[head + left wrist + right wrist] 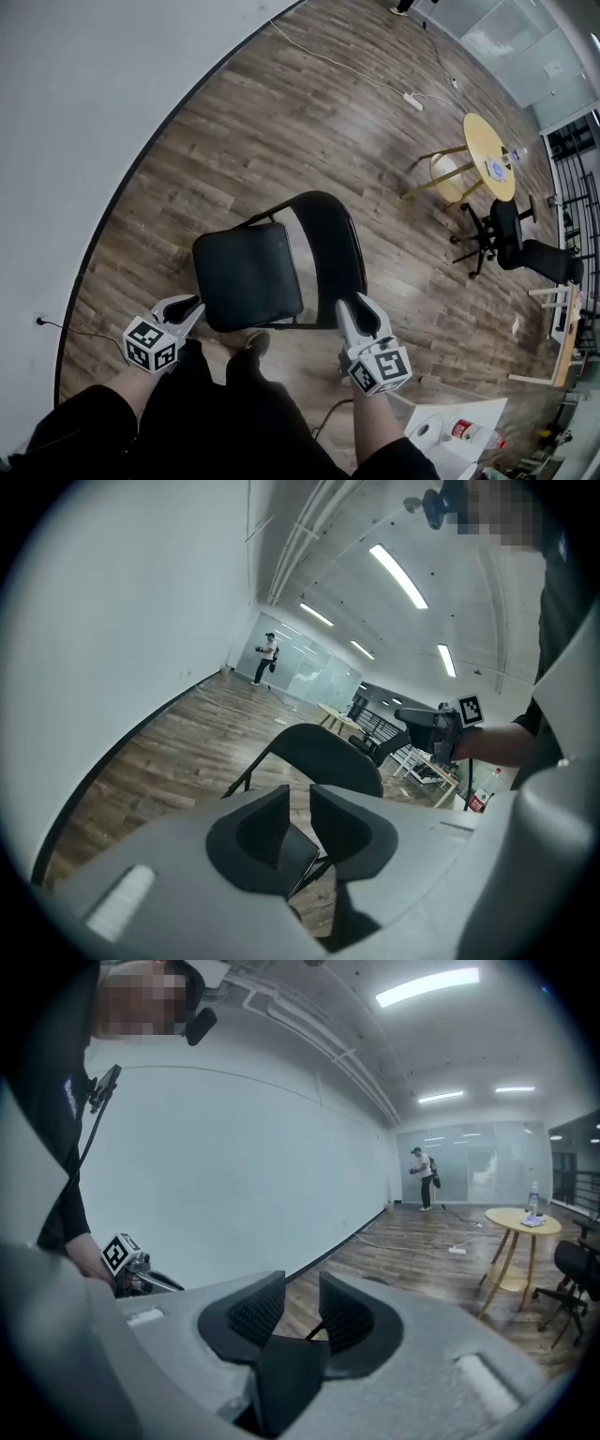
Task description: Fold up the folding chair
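Chair: the folding chair (281, 267) is fully open, standing on the wood floor (281, 122) right in front of the person's legs.
Left tool (192, 307): jaws a bit apart and clamped on nothing. The tip sits just beside the near left corner of the seat (246, 277), and that corner peeks up under the gap.
Right tool (352, 305): narrow gap here too, no grip yet. It's just beside the near end of the backrest (330, 246). Can't tell if it's touching.
What matters: the chair sits between the two tools and just ahead of them, seat to the left and backrest to the right. So the left hand is nearer the seat and the right hand is nearer the backrest.
My guess: grab both parts, then swing the seat toward the backrest.
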Tool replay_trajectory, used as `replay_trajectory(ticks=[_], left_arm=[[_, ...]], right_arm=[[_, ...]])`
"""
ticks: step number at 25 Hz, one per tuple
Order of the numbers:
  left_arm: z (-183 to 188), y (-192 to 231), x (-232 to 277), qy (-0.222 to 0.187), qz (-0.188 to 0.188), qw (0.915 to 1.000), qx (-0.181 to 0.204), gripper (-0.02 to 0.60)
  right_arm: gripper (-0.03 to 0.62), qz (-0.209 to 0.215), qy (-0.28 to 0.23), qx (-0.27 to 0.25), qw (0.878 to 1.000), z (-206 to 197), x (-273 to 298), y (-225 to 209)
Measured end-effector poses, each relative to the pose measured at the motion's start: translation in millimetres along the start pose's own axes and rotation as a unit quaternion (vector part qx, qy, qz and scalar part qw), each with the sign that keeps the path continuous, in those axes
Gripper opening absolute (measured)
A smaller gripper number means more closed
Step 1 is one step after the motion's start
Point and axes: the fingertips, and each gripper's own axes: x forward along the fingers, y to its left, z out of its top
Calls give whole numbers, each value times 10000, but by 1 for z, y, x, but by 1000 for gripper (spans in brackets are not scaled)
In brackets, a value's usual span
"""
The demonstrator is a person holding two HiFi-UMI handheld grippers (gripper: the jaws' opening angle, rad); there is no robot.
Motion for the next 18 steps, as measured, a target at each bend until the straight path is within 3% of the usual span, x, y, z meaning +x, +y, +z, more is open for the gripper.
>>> replay_trajectory(ticks=[11, 18], left_arm=[[-83, 57, 46, 897, -154, 9946, -494, 124], [-133, 90, 69, 1138, -51, 9870, -1129, 156]], right_arm=[[135, -471, 510, 174, 9974, -23, 13, -38], [178, -708, 865, 84, 9937, -35, 16, -63]])
